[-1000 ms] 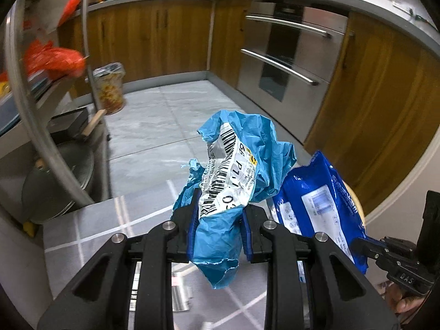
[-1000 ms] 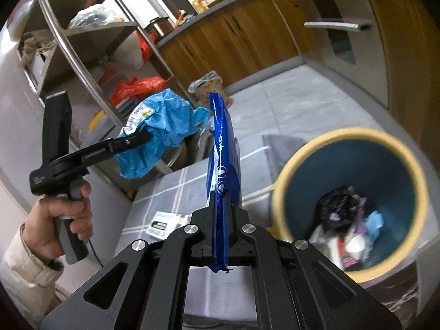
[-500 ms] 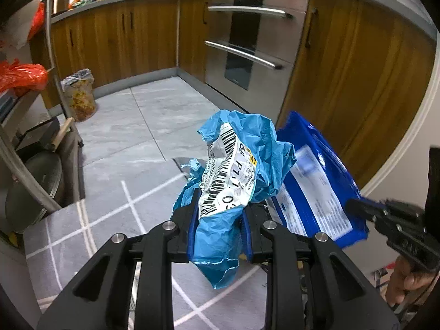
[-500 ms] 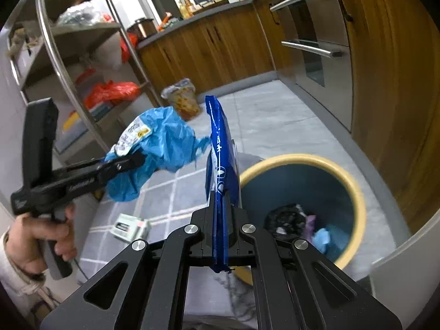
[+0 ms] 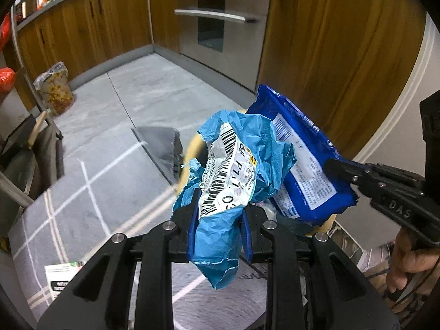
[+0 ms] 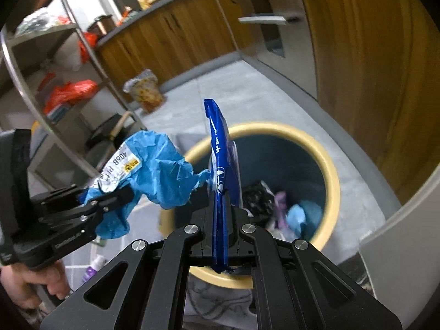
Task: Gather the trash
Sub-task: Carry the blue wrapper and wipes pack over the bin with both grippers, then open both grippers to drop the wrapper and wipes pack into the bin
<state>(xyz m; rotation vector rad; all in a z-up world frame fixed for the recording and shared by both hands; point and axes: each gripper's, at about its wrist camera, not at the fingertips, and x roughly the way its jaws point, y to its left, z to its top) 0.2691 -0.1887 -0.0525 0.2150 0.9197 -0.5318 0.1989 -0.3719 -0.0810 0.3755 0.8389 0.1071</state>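
My left gripper (image 5: 218, 217) is shut on a crumpled light-blue wrapper (image 5: 236, 165) with a white barcode label; it also shows in the right wrist view (image 6: 154, 176). My right gripper (image 6: 221, 220) is shut on a flat dark-blue snack packet (image 6: 220, 165), which also shows in the left wrist view (image 5: 302, 159), held upright. Both are held over the round bin with a yellow rim (image 6: 334, 181), which holds several pieces of trash (image 6: 277, 206). In the left wrist view the wrappers hide most of the bin (image 5: 192, 148).
A grey checked rug (image 5: 82, 187) lies on the tiled floor, with a small white-and-green packet (image 5: 60, 275) on it. A metal shelf rack (image 6: 68, 88) stands at the left, wooden cabinets and an oven (image 5: 220, 27) behind. A filled clear bag (image 6: 145, 90) stands by the cabinets.
Both grippers have moved toward and over the bin with their wrappers still held. The bin now lies directly under the dark-blue packet.
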